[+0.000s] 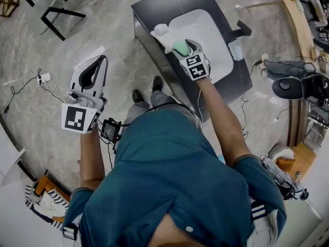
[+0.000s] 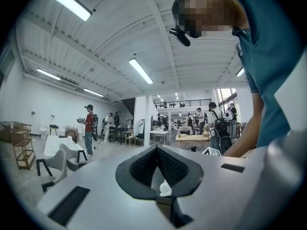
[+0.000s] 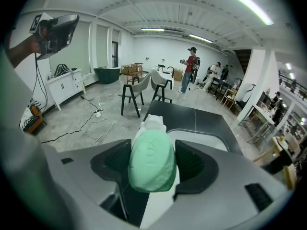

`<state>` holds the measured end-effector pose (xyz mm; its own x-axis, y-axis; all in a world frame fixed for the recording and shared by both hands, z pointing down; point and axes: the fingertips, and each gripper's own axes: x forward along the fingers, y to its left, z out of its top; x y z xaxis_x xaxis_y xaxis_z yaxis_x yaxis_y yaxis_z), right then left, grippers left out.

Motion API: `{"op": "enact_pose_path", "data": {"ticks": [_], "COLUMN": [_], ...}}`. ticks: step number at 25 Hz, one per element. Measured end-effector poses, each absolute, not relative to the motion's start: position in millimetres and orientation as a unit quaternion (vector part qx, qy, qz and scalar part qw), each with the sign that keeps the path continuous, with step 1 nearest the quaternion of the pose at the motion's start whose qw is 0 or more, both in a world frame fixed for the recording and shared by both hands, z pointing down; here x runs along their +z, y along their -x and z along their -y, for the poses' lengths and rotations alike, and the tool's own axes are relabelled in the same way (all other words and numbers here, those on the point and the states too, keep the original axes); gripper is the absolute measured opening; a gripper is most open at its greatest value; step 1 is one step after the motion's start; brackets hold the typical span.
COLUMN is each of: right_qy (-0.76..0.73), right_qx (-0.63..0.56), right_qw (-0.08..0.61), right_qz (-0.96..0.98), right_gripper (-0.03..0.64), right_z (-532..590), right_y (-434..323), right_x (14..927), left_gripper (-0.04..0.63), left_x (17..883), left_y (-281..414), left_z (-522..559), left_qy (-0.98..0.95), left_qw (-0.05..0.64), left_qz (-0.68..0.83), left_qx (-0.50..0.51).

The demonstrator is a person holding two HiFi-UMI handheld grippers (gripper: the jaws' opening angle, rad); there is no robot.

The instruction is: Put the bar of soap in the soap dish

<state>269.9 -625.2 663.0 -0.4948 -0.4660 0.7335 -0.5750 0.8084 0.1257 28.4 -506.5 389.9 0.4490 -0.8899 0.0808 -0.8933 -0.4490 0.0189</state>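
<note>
A pale green bar of soap (image 3: 152, 161) sits between the black pads of my right gripper (image 3: 152, 150), which is shut on it. In the head view that gripper (image 1: 180, 45) holds the soap (image 1: 181, 48) over the near left rim of a white basin. A white soap dish (image 1: 161, 34) with a lumpy end lies on the dark counter just beyond the jaws. In the right gripper view the dish (image 3: 152, 122) shows right behind and under the soap. My left gripper (image 1: 97, 62) hangs over the floor far to the left, its jaw tips together and holding nothing (image 2: 157, 150).
The white basin (image 1: 208, 27) is sunk in a dark counter (image 1: 154, 6), with a black tap (image 1: 241, 30) and a small pale object (image 1: 236, 51) on its far side. Chairs (image 1: 51, 9) and cables (image 1: 43, 78) lie on the grey floor. People stand in the distance (image 2: 89, 128).
</note>
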Motion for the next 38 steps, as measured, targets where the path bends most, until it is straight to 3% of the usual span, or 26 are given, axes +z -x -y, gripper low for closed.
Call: {"op": "enact_pose_path", "data": {"ticks": [38], "right_qy": [-0.229], "right_qx": [0.144], "right_qw": [0.531], "right_qz": [0.803], "right_gripper": [0.298], "right_z": [673], "right_y": [-220], "right_x": [703], "left_gripper": [0.003], "left_x": [415], "left_y": [9], "left_z": [500], "left_qy": [-0.814], "left_qw": [0.065], "left_qz": [0.577], "left_qx": [0.031]}}
